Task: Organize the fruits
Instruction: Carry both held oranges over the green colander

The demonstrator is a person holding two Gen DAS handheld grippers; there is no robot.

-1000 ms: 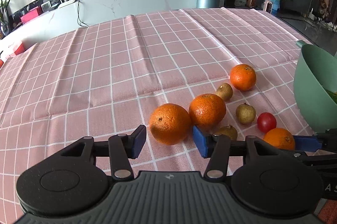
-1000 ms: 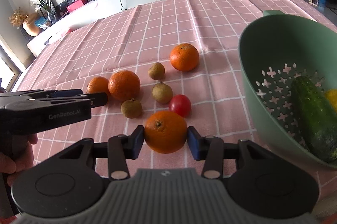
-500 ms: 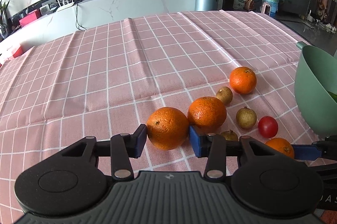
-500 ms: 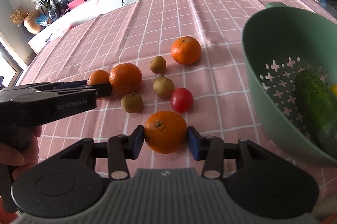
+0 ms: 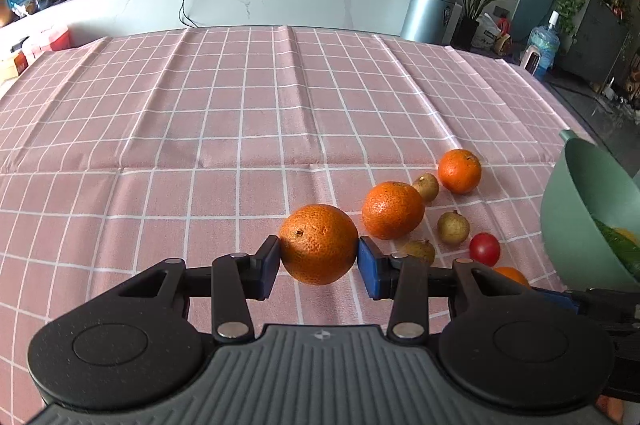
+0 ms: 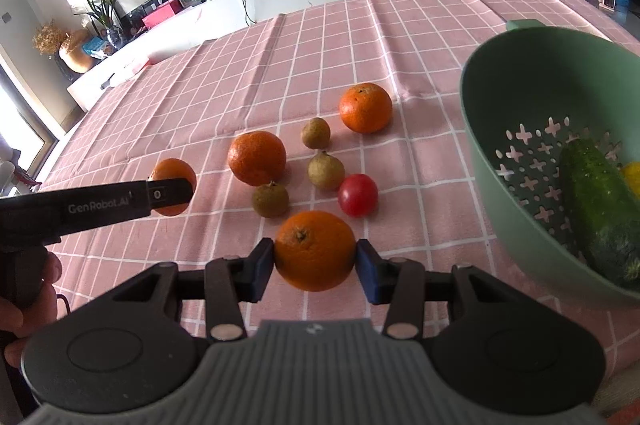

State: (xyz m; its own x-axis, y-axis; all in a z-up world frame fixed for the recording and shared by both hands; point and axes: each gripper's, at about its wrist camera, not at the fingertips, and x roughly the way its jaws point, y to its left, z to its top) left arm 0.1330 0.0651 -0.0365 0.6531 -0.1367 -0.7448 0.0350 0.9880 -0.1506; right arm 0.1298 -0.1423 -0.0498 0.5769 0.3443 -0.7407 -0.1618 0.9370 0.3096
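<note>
The left gripper (image 5: 319,262) has its two blue pads pressed against the sides of an orange (image 5: 318,244), the jaws about a third open around the fruit, which sits clear above the pink checked tablecloth (image 5: 240,129). The right gripper (image 6: 315,264) is clamped the same way on a second orange (image 6: 315,250), jaws partly open to the fruit's width, stem end facing up.

Just beyond the left gripper's orange lies a third orange (image 5: 393,210), with three small brown fruits (image 5: 453,227) scattered beside it and a fourth orange (image 5: 459,171) farther toward the right edge of the tabletop. A red tomato (image 5: 484,249) lies close to the right gripper's orange, between the brown fruits and a green colander (image 6: 532,73).

The colander stands at the right edge of the tabletop, tilted toward the right wrist camera, and holds a dark green cucumber (image 6: 600,205) with something yellow (image 6: 631,173) behind it. In the right wrist view a hand (image 6: 24,297) grips the handle of the left gripper near the tabletop's left side. The far half of the tablecloth is creased in long folds.
</note>
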